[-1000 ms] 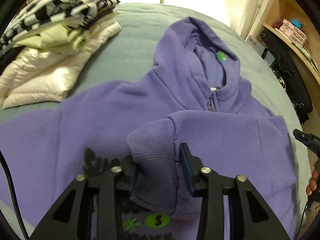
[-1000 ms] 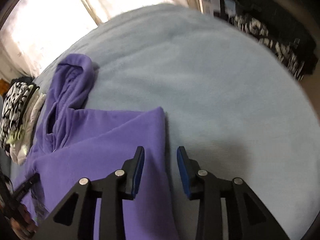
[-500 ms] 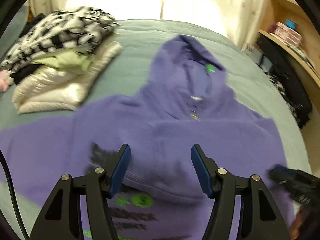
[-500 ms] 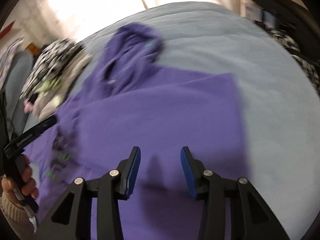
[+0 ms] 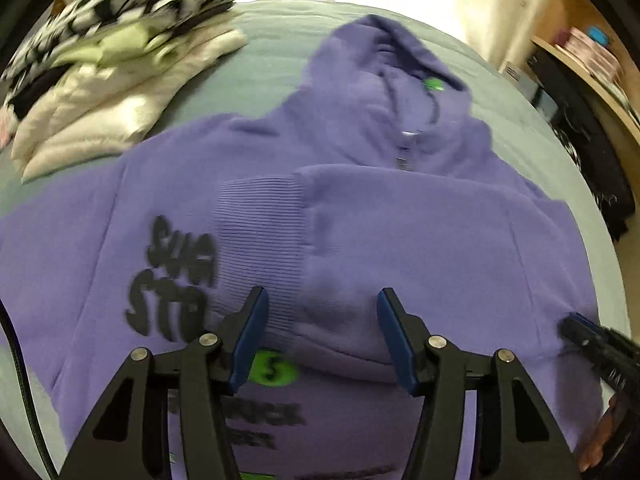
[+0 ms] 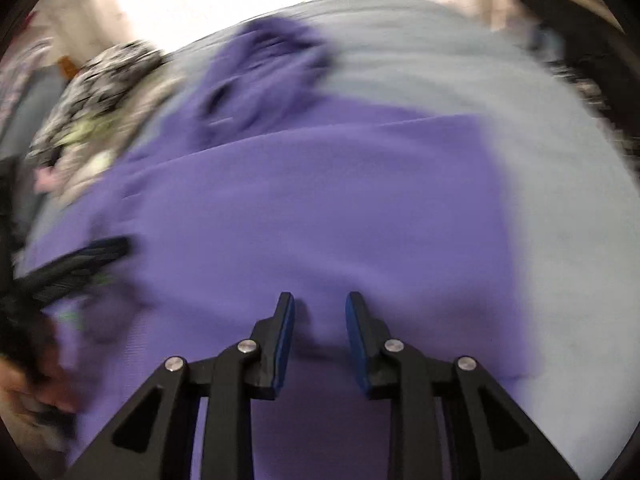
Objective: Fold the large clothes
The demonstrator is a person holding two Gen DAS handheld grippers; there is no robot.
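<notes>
A purple hoodie (image 5: pixel 420 240) lies face up on the bed (image 5: pixel 260 60), hood toward the far end. One sleeve is folded across the chest, its ribbed cuff (image 5: pixel 260 240) lying flat beside the black lettering. My left gripper (image 5: pixel 320 312) hovers over that sleeve, its jaws closing; fabric lies below them but the pads do not press it. My right gripper (image 6: pixel 320 308) is low over the hoodie's body (image 6: pixel 320 200) near its side edge, jaws closing on a narrow gap over purple fabric, not pinching it. This view is blurred. The right gripper (image 5: pixel 592 336) also shows at the left view's lower right.
A stack of folded clothes (image 5: pixel 100 80), white, green and black-and-white, sits on the bed's far left. A wooden shelf (image 5: pixel 580 60) and dark garments (image 5: pixel 592 168) stand along the right side. Bare sheet (image 6: pixel 560 200) lies to the right of the hoodie.
My left gripper let go of the sleeve cuff and opened; the cuff now lies flat on the chest. My right gripper moved from the hoodie's side edge onto its body and narrowed.
</notes>
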